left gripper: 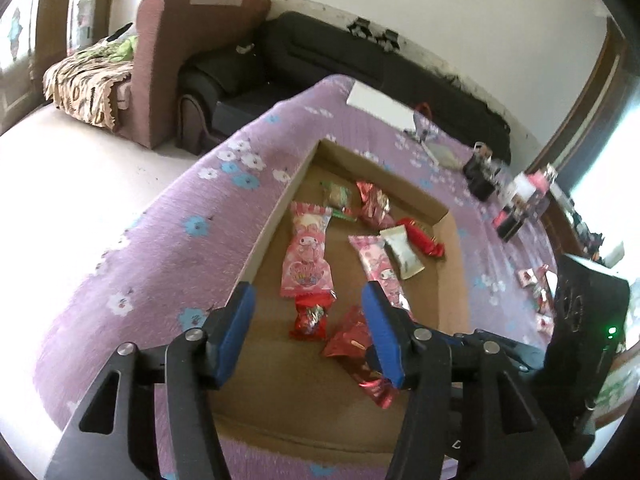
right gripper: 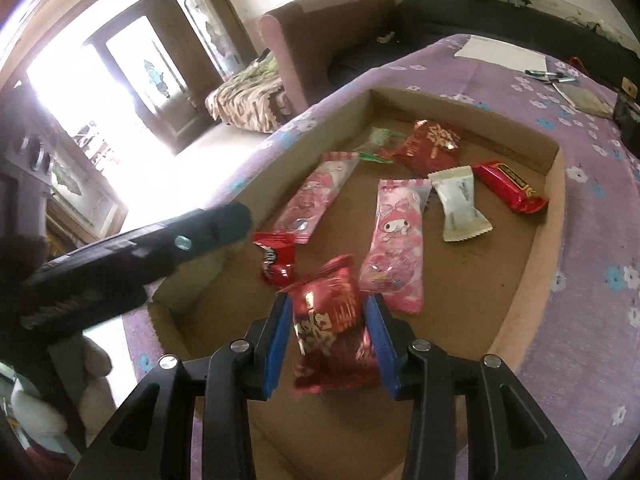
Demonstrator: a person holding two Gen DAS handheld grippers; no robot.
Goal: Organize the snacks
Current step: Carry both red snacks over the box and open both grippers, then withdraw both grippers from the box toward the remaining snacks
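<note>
Red foil snack pack (right gripper: 330, 332) sits between the right gripper (right gripper: 328, 340) jaws, which look a bit slack, so I can't tell if they're pinching it. It hangs over the cardboard tray (right gripper: 552, 216) on the purple table. Left gripper (left gripper: 308, 336) jaws are spread and empty. Looks like drop-off time; next is letting go cleanly. More snacks (left gripper: 532, 280) at the far edge are blurry.

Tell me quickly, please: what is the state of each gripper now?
Left gripper: open, holding nothing, above the cardboard tray.
Right gripper: red snack packet between its fingers; whether they press on it cannot be told.
</note>
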